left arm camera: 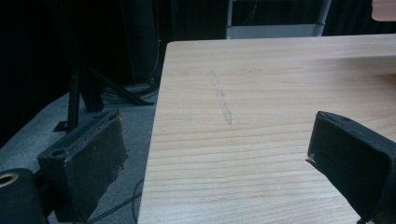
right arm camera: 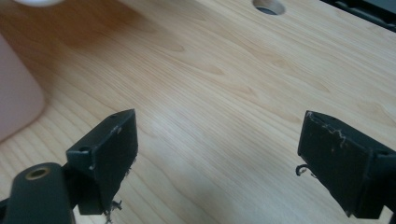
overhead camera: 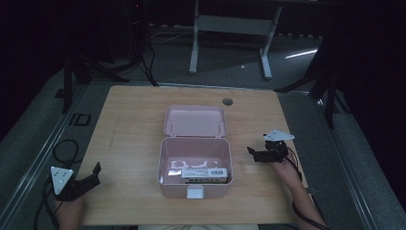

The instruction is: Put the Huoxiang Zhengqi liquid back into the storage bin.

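Note:
A pink lidded box (overhead camera: 195, 165) stands open in the middle of the wooden table (overhead camera: 129, 124), its lid (overhead camera: 195, 120) laid back. Inside lie a white flat item with cut-outs (overhead camera: 189, 165) and a white and grey carton (overhead camera: 203, 174) along the front wall. My left gripper (overhead camera: 93, 175) rests at the table's front left corner, open and holding nothing; its jaws straddle the table's left edge (left arm camera: 156, 140). My right gripper (overhead camera: 255, 152) hovers to the right of the box, open and holding nothing, above bare wood (right arm camera: 215, 116). The box's rounded pink corner (right arm camera: 16, 93) shows at the left of the right gripper view.
A round cable hole (overhead camera: 228, 101) lies behind the box near the table's far edge, also in the right gripper view (right arm camera: 269, 5). Black stand legs (overhead camera: 103, 67) and cables sit on the floor at left. A white table frame (overhead camera: 230, 28) stands beyond.

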Demonstrator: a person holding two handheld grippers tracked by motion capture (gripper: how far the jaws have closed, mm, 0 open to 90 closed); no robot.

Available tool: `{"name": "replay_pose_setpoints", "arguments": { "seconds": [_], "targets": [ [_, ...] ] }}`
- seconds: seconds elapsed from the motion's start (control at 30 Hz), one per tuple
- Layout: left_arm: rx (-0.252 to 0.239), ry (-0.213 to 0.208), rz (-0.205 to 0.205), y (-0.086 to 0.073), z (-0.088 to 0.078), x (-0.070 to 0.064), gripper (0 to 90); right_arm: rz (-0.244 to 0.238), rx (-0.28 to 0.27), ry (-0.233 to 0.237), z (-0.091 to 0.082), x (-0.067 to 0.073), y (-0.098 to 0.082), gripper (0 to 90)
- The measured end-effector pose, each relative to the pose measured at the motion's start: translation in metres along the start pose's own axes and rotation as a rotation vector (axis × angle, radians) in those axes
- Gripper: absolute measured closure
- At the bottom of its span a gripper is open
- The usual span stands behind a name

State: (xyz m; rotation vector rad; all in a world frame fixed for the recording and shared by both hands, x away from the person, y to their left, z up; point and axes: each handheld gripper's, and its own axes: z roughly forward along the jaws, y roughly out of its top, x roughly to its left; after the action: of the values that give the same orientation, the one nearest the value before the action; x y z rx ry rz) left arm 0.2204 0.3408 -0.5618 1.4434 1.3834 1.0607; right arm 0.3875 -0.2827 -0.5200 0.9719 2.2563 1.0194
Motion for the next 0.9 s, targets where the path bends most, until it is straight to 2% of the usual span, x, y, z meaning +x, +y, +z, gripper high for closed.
{"name": "replay_pose_setpoints", "arguments": {
  "seconds": [0.03,0.17,0.27,0.4,0.43,0.47,0.67,0.9],
  "targets": [
    [0.001,-0.001,0.0,0.0,0.0,0.0,4.5,0.021,-0.013,-0.01,-0.002,-0.002,-0.008,11.8],
    [0.003,-0.001,0.001,0.0,0.0,0.0,4.5,0.054,-0.036,-0.031,-0.008,-0.009,-0.021,11.8],
    [0.003,-0.001,-0.001,0.0,0.0,0.0,4.5,0.101,-0.062,-0.058,-0.015,-0.016,-0.029,11.9],
    [0.002,0.001,0.002,0.0,0.0,0.0,4.5,0.128,-0.068,-0.084,-0.021,-0.022,-0.035,11.9],
    [0.002,0.002,0.002,0.0,0.0,-0.001,4.5,0.155,-0.075,-0.088,-0.025,-0.025,-0.04,11.9],
    [0.003,0.002,0.001,0.0,0.0,0.0,4.5,0.162,-0.076,-0.093,-0.026,-0.026,-0.042,11.9],
    [0.005,0.0,0.002,0.0,0.0,0.0,4.5,0.201,-0.096,-0.108,-0.034,-0.035,-0.052,12.0],
    [0.004,-0.001,0.0,0.0,0.0,0.0,4.5,0.304,-0.156,-0.106,-0.044,-0.046,-0.063,12.0]
  ]
}}
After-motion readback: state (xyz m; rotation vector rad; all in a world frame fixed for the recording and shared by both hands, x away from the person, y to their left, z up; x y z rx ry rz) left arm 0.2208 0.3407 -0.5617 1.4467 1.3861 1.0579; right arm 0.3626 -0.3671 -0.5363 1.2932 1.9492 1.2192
